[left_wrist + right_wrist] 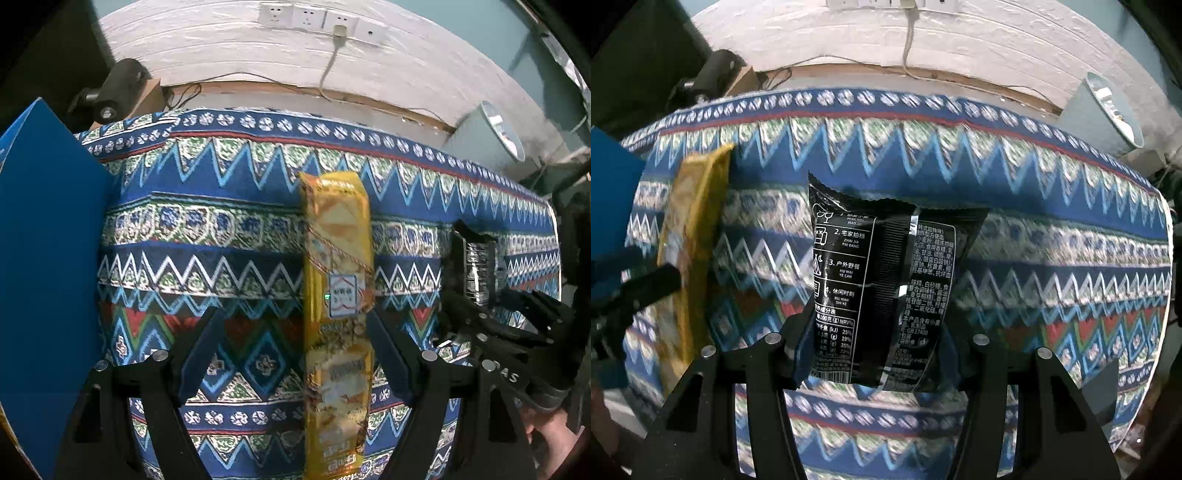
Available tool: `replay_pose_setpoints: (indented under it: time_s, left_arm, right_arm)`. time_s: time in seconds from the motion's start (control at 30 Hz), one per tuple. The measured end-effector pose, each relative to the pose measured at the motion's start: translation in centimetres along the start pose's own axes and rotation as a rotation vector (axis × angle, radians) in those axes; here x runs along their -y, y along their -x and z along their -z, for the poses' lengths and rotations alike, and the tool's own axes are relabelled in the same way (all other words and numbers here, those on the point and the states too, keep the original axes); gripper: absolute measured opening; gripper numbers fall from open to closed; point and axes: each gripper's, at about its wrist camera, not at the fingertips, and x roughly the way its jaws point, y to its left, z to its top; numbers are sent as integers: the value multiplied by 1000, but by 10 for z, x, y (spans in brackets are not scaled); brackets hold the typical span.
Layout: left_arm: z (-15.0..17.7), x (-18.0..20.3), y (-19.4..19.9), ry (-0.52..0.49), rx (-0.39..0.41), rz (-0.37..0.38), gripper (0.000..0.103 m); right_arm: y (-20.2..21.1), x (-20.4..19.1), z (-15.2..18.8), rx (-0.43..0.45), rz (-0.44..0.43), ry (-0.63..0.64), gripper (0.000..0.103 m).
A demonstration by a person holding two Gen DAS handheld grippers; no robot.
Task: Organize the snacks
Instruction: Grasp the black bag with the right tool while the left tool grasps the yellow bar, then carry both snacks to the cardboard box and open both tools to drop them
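Note:
A long yellow snack pack [338, 295] stands on edge between the fingers of my left gripper [295, 350]. The jaws stand wide; the right finger [388, 354] touches the pack, the left finger [199, 354] is well clear. My right gripper [875, 350] is shut on a black snack bag [882, 280] and holds it upright above the patterned tablecloth [1034, 177]. The black bag also shows in the left wrist view [476, 266], and the yellow pack in the right wrist view [690, 236].
A blue box [48, 258] stands at the left, close to my left gripper. A grey bin [484, 136] sits beyond the table's far right. A white wall with sockets [314, 18] and cables lies behind the table.

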Motion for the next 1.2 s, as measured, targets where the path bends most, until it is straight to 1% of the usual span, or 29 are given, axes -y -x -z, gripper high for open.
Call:
replay_pose_setpoints:
  time_s: [0.13, 0.37, 0.5, 0.6, 0.63, 0.67, 0.7, 0.73, 0.8, 0.9, 1.0, 1.2]
  left_arm:
    - [5, 8, -2, -8, 15, -15, 86]
    - [8, 20, -7, -41, 11, -14, 86]
    - [13, 31, -13, -75, 11, -32, 86]
    - [18, 40, -18, -115, 7, -54, 76]
    - [20, 44, -18, -143, 22, -76, 69]
    - [24, 47, -19, -158, 28, -85, 66]
    - [25, 50, -19, -171, 35, -94, 60]
    - [27, 53, -19, -184, 42, -102, 51]
    - [31, 56, -18, -193, 51, -109, 39]
    - [34, 55, -17, -190, 54, -84, 35]
    - [39, 52, -13, -200, 55, -80, 31]
    - [45, 40, 8, -231, 71, -94, 31]
  right_arm:
    - [7, 13, 20, 2, -6, -10, 55]
    - [20, 26, 41, 13, 3, -5, 55]
    - [27, 26, 47, 26, 22, 21, 55]
    - [32, 27, 52, 36, 25, 30, 55]
    - [34, 29, 53, 38, 23, 30, 55]
    - [36, 29, 54, 40, 18, 31, 55]
    - [38, 29, 55, 43, 15, 32, 55]
    - [38, 29, 56, 46, 13, 32, 55]
    - [42, 27, 55, 52, 11, 36, 55]
    - [48, 22, 53, 63, 18, 51, 55]
    - [54, 18, 53, 73, 24, 65, 55]
    - [69, 12, 55, 105, 27, 79, 55]
